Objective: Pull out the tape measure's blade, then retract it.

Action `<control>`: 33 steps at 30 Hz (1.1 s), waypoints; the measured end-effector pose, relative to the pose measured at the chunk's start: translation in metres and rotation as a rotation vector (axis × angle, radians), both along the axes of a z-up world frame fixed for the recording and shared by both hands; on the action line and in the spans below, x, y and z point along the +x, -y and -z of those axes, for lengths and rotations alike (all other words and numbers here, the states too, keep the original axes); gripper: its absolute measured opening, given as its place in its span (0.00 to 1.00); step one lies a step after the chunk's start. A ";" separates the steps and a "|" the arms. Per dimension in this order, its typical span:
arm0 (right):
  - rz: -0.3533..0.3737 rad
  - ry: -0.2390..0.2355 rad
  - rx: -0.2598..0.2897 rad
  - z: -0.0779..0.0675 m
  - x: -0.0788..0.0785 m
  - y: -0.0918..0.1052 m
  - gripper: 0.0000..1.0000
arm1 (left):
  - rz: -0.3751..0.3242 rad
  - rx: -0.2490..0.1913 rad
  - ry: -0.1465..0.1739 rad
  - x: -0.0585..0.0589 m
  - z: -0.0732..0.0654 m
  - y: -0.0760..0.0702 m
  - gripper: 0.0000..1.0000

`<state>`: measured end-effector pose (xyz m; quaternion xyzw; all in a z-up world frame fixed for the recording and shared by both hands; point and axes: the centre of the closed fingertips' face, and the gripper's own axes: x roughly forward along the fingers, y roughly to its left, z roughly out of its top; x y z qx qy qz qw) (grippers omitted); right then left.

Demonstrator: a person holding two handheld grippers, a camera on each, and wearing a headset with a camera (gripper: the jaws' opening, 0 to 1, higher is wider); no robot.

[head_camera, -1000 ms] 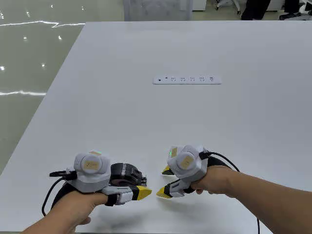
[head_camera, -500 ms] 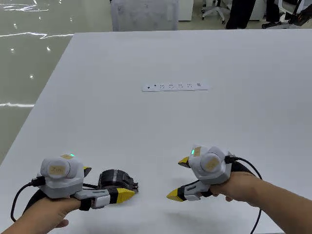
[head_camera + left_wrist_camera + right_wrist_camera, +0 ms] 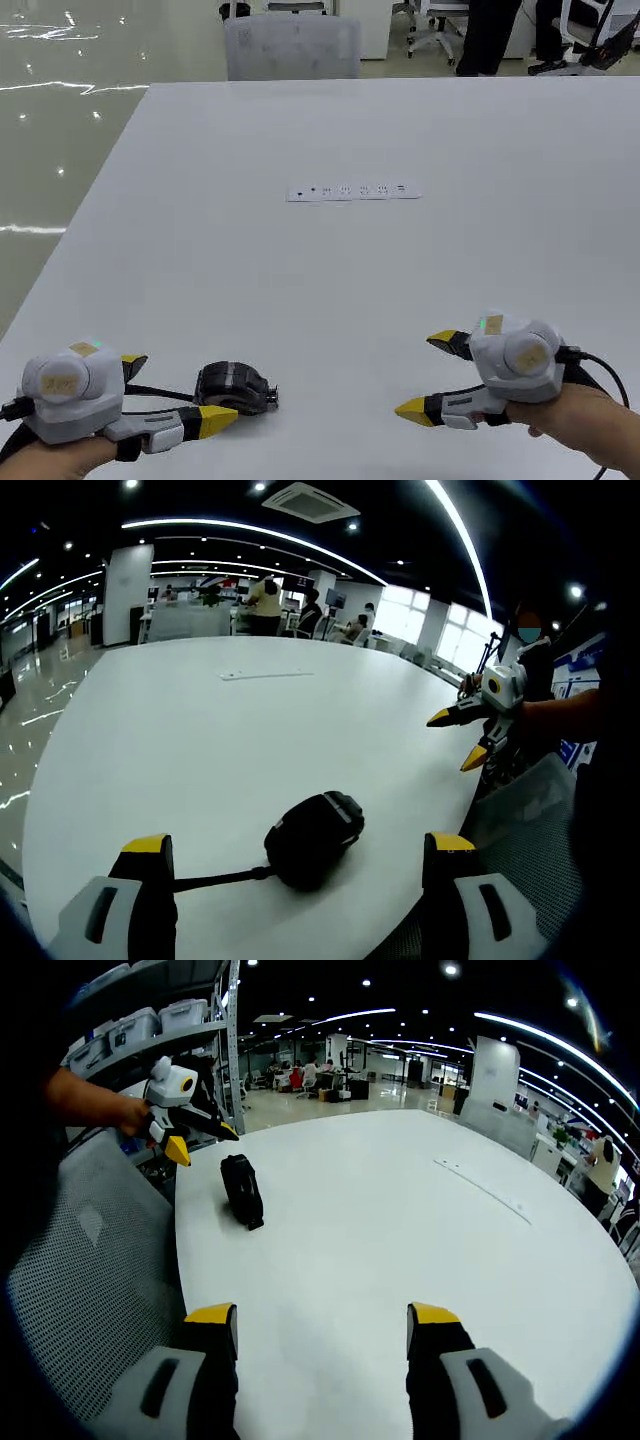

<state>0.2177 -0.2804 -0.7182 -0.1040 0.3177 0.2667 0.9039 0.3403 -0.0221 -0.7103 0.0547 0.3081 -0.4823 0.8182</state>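
A black tape measure (image 3: 234,386) lies on the white table (image 3: 330,270) near its front edge, with a thin black strap trailing to the left. My left gripper (image 3: 172,391) stands open just left of it; in the left gripper view the tape measure (image 3: 313,839) sits a little ahead between the yellow-tipped fingers (image 3: 146,846), untouched. My right gripper (image 3: 427,375) is open and empty, well off to the right. In the right gripper view the tape measure (image 3: 242,1191) lies far off, with the left gripper (image 3: 198,1134) behind it.
A white power strip (image 3: 352,191) lies flat at the table's middle. A grey chair back (image 3: 292,46) stands at the far edge, and people and office chairs are beyond it. A mesh chair (image 3: 70,1280) is close behind the front edge.
Both grippers have drawn apart: the left moved left off the tape measure, the right moved right. The tape measure now lies free on the table. The head camera tilted.
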 end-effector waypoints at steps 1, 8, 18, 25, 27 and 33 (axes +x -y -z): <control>0.001 -0.008 0.002 0.001 -0.006 0.003 0.71 | -0.001 0.001 0.001 0.000 0.000 -0.002 1.00; 0.117 0.020 0.040 -0.006 -0.027 0.036 0.79 | 0.023 0.022 0.019 -0.009 -0.004 -0.006 1.00; 0.184 0.028 0.046 -0.008 -0.053 0.072 0.91 | 0.041 0.060 0.028 -0.015 0.002 -0.019 1.00; 0.169 0.017 0.006 0.002 -0.066 0.071 0.99 | 0.018 0.049 0.031 -0.009 -0.003 -0.029 1.00; 0.168 0.015 0.009 0.002 -0.065 0.068 0.99 | 0.024 0.055 0.032 -0.009 -0.002 -0.031 1.00; 0.173 0.016 0.006 0.005 -0.061 0.066 0.99 | 0.027 0.063 0.045 -0.007 -0.002 -0.037 1.00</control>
